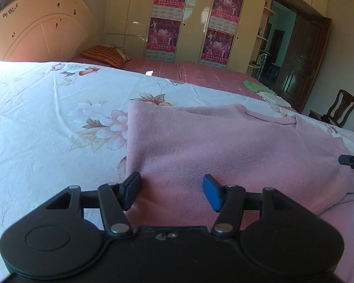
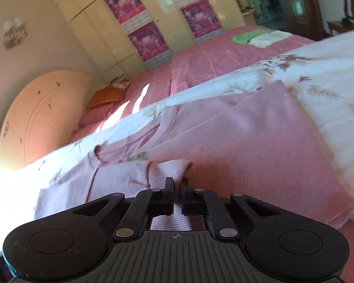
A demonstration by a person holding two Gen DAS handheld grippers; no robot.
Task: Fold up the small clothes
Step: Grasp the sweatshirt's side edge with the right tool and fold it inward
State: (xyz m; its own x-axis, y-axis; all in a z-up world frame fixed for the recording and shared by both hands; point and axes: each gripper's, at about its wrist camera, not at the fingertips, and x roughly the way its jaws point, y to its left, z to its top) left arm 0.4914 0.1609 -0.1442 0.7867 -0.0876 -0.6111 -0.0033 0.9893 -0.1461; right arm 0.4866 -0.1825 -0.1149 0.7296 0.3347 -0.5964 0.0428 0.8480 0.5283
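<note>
Pink knit top [image 1: 224, 146] part-folded on bed, cuff in right claw [image 2: 176, 188].

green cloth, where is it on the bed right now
The green cloth lies far back on the pink bedspread, touching a folded white cloth on its right in the right wrist view, beyond the pink sweater, near the doorway.

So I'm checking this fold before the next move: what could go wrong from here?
Only the right gripper pinches the pink sweater, at a ribbed cuff; pulling may bunch the fabric. The left gripper is open over the hem, so that side could slide on the floral sheet.
</note>
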